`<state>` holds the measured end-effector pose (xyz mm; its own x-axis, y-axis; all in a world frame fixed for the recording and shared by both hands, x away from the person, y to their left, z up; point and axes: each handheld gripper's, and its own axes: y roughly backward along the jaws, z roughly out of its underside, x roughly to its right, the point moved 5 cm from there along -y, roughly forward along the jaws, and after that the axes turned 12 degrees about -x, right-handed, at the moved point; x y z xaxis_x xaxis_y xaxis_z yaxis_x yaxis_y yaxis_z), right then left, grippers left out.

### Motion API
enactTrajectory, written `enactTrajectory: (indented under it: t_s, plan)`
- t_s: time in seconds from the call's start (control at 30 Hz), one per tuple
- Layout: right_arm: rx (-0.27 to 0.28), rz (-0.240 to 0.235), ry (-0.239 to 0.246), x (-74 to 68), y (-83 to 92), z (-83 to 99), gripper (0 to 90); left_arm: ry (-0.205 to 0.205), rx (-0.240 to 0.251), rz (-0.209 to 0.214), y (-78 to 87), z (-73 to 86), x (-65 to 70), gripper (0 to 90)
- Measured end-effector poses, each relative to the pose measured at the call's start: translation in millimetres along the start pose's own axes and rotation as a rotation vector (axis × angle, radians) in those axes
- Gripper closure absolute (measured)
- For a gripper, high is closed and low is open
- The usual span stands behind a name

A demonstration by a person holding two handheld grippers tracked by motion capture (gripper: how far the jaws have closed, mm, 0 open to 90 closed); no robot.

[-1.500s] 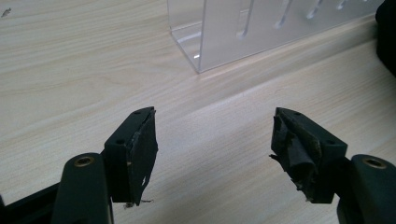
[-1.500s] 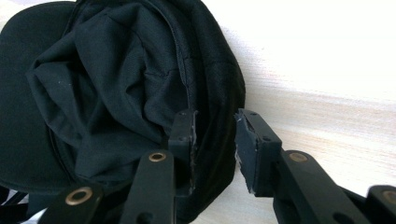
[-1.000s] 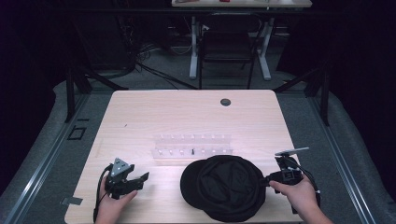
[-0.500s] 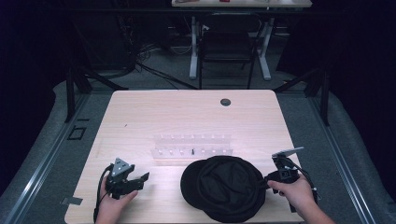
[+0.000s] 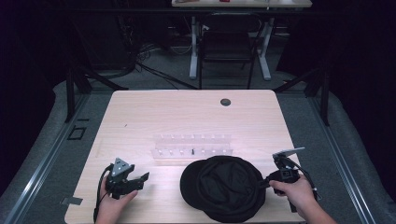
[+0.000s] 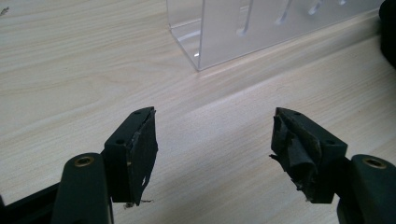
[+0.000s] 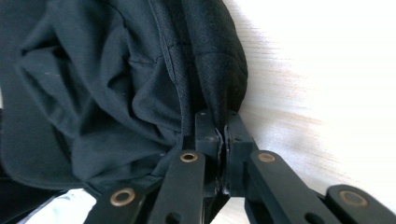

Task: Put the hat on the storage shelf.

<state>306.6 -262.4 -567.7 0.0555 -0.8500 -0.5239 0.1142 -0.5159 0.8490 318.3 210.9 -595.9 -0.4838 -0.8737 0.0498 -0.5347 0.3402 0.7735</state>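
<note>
A black cap (image 5: 224,186) lies upside down on the wooden table (image 5: 187,116) near its front edge, its inside facing up. My right gripper (image 5: 266,181) sits at the cap's right edge; its jaws have just been closing and now pinch the cap's rim (image 7: 219,100) between the pads. The cap's dark lining (image 7: 93,79) spreads to the left in the right gripper view. My left gripper (image 5: 140,179) rests at the front left of the table, open, with bare wood between its fingers (image 6: 140,149). It points toward the clear rack (image 6: 243,28).
A clear plastic rack (image 5: 194,144) with small pegs stands across the middle of the table, just behind the cap. A dark round hole (image 5: 225,101) marks the table's far side. Chairs and table legs stand on the floor beyond.
The right gripper's jaws have closed onto the cap's right rim. The left gripper has stayed where it was.
</note>
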Motion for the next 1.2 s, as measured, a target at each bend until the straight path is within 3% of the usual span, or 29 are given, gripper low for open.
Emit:
enactTrajectory:
  t_s: [0.1, 0.17, 0.2, 0.23, 0.27, 0.33, 0.5, 0.7, 0.77, 0.8, 0.83, 0.97, 1.17, 1.2]
  plan:
    - [-0.019, -0.015, 0.011, 0.6, 4.0, 1.6, 87.3, -0.001, 0.000, 0.000, 0.1, 0.0, 0.2, 31.2]
    - [-0.007, -0.047, 0.022, -0.6, 7.2, 2.6, 87.4, -0.002, 0.000, 0.001, 0.1, -0.1, 0.5, 31.2]
    - [0.011, -0.066, 0.005, -2.5, 7.7, 2.7, 87.4, -0.002, 0.000, 0.001, 0.0, -0.1, 0.6, 31.2]
    - [-0.002, -0.069, 0.027, -1.6, 10.5, 3.9, 87.5, -0.002, 0.000, 0.000, 0.0, -0.1, 0.6, 31.2]
    - [0.022, -0.098, 0.031, -3.3, 13.8, 3.8, 87.5, -0.002, 0.000, 0.000, -0.1, -0.1, 0.5, 31.2]
    - [0.034, -0.116, 0.015, -5.1, 15.5, 4.2, 87.5, -0.003, 0.000, -0.001, -0.1, -0.1, 0.5, 31.2]
    - [0.062, -0.175, 0.027, -12.7, 23.7, 5.6, 87.5, -0.005, 0.001, -0.001, 0.0, -0.2, 0.7, 31.3]
    - [0.065, -0.208, 0.049, -21.2, 33.5, 7.2, 87.6, -0.009, 0.001, -0.002, 0.2, -0.2, 0.8, 31.4]
    - [0.070, -0.207, 0.051, -21.9, 34.4, 7.1, 87.5, -0.009, 0.001, -0.002, 0.3, -0.2, 0.7, 31.4]
    - [0.051, -0.181, 0.061, -21.5, 37.4, 8.0, 87.6, -0.007, -0.001, -0.001, 0.3, -0.2, 0.7, 31.4]
    - [0.074, -0.213, 0.049, -24.6, 37.1, 7.0, 87.6, -0.006, -0.002, -0.002, 0.3, -0.1, 0.7, 31.4]
    - [0.062, -0.220, 0.063, -27.8, 43.3, 7.2, 87.6, -0.005, 0.001, 0.001, 0.1, -0.2, 0.7, 31.4]
    - [0.072, -0.289, 0.061, -36.2, 54.4, 7.9, 87.7, -0.006, 0.001, 0.000, 0.2, -0.2, 0.3, 31.3]
    - [0.110, -0.317, 0.026, -40.6, 54.1, 7.1, 87.7, -0.005, 0.002, 0.000, 0.3, -0.1, 0.3, 31.4]
